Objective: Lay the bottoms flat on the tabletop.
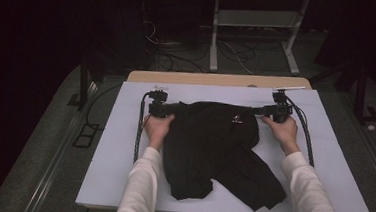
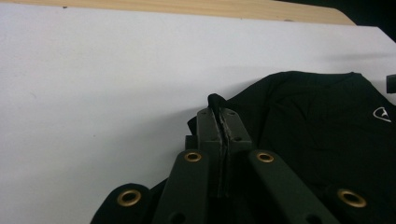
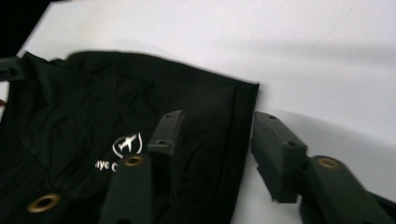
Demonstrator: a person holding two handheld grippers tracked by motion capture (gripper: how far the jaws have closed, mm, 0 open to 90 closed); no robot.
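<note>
A black T-shirt with a small white logo lies crumpled on the white board. My left gripper is at the shirt's far left corner. In the left gripper view its jaws are pressed together with a fold of the black shirt pinched between them. My right gripper is at the far right corner. In the right gripper view it is open, one jaw over the shirt near the logo, the other over the bare board beside the cloth's edge.
The board rests on a wooden table whose far edge shows beyond it. Black cables trail from both grippers along the board's sides. A metal stand and loose wires stand on the dark floor behind.
</note>
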